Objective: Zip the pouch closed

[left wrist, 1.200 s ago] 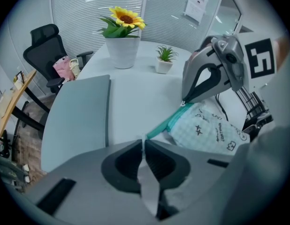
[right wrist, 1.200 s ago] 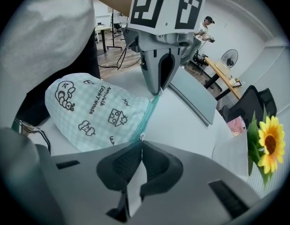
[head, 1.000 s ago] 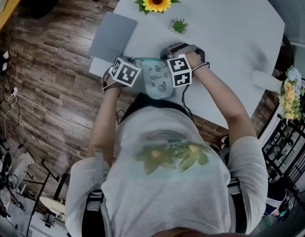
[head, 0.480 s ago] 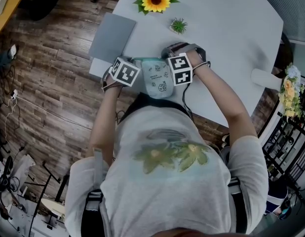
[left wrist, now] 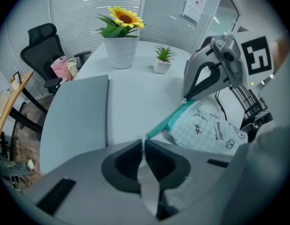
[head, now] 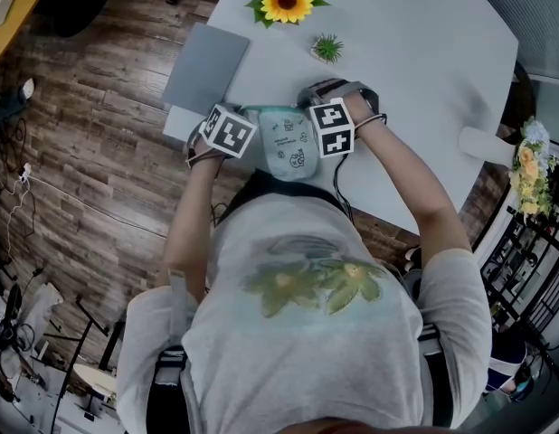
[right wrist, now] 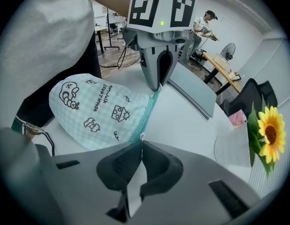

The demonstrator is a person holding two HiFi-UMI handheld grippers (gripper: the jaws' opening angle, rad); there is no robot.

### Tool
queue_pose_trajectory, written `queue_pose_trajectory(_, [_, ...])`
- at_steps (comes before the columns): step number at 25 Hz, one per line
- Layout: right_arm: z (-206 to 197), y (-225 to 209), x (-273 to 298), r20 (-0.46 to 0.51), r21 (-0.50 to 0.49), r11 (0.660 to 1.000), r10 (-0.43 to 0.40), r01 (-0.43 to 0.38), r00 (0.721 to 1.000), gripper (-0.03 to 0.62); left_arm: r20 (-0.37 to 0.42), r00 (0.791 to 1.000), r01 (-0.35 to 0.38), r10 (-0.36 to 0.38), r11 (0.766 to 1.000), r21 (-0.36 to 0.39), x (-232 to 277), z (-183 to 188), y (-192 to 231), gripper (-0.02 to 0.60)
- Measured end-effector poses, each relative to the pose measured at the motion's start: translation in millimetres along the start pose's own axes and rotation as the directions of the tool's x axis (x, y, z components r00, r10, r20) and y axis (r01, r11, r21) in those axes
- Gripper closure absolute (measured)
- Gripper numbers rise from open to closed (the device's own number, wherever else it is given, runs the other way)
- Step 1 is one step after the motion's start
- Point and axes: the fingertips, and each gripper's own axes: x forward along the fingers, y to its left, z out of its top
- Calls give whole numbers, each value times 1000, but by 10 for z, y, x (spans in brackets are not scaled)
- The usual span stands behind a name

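Note:
A pale green checked pouch (head: 289, 143) with black cartoon prints lies at the near edge of the white table (head: 415, 52). Its teal zipper (right wrist: 147, 111) runs along the far edge. My left gripper (left wrist: 143, 143) is shut on the left end of the zipper strip (left wrist: 159, 125). My right gripper (right wrist: 141, 143) is shut at the other end, where a small metal pull (right wrist: 141, 136) shows right at its tips. In the head view the two marker cubes (head: 230, 134) (head: 329, 127) flank the pouch and hide the tips. Each gripper view shows the other gripper (left wrist: 210, 74) (right wrist: 156, 69) across the pouch.
A closed grey laptop (head: 207, 66) lies left of the pouch, partly over the table edge. A potted sunflower (head: 287, 1) and a small green plant (head: 328, 48) stand further back. A white cylinder (head: 483, 143) sits at the right edge. An office chair (left wrist: 39, 50) stands beyond the table.

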Motion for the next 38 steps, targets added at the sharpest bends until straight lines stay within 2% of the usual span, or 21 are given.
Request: queue_pose_trajectory(38, [-361, 134, -24, -51, 52, 999, 5, -3, 999, 576, 19, 1000, -19, 19, 1000, -24, -5, 6, 10, 555])
